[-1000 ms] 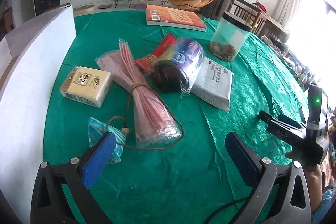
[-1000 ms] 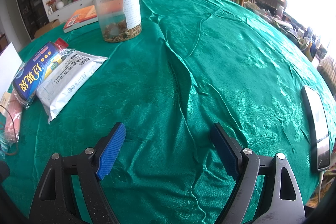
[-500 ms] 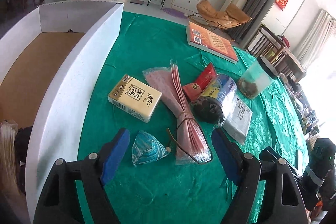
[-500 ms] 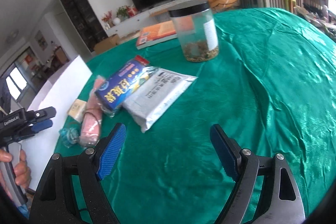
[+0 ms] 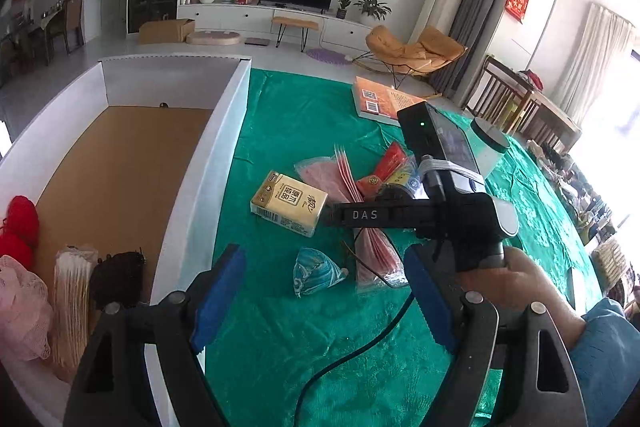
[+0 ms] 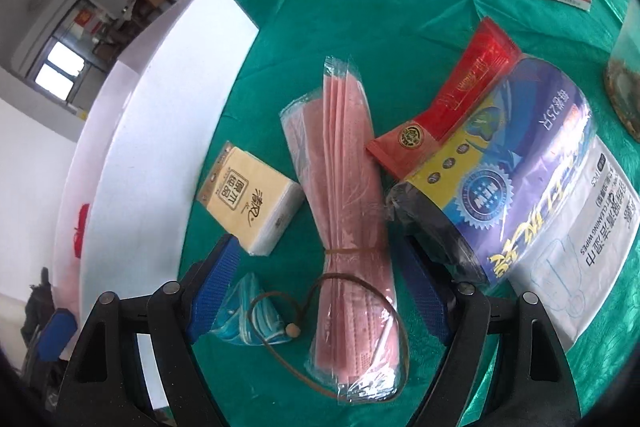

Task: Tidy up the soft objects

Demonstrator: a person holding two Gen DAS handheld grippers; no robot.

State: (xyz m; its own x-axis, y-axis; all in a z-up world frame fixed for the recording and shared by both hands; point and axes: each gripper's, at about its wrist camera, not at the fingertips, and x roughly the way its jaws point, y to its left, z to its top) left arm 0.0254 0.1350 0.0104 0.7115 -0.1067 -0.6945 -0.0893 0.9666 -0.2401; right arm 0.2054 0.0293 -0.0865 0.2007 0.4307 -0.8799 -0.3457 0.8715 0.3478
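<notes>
The round bench covered in green patterned cloth (image 5: 288, 131) carries every loose item; its bare cloth lies along the near edge and toward the far rim. The large white-walled box with a brown cardboard floor (image 5: 120, 163) stands on the bench's left side, its long wall (image 6: 132, 131) bordering the item cluster. The box floor is mostly bare; red yarn (image 5: 18, 227), a pink mesh puff (image 5: 20, 311), a bundle of pale sticks (image 5: 74, 303) and a black item (image 5: 116, 277) sit in its near corner.

The left hand-held gripper (image 5: 320, 299) has its blue pads spread wide and holds nothing; its jaws closed partway within the last second. It hovers above the box wall and the near bench edge. The right hand-held gripper (image 6: 316, 291) is also wide apart and grips nothing, its jaws having just been closing slightly. A hand (image 5: 516, 287) with a blue sleeve carries it.

The clear-wrapped stack of pink face masks tied with a brown cord (image 6: 344, 187) lies lengthwise between the right pads, not pressed by either. The blue roll of black bags (image 6: 500, 171) sits just beside the right pad, with a red sachet (image 6: 452, 99) touching it and a white wipes pack (image 6: 576, 235) beyond. The yellow tissue pack (image 6: 252, 195) lies just beyond the left pad. The small blue-white patterned pouch (image 6: 248, 311) rests beside that pad.
</notes>
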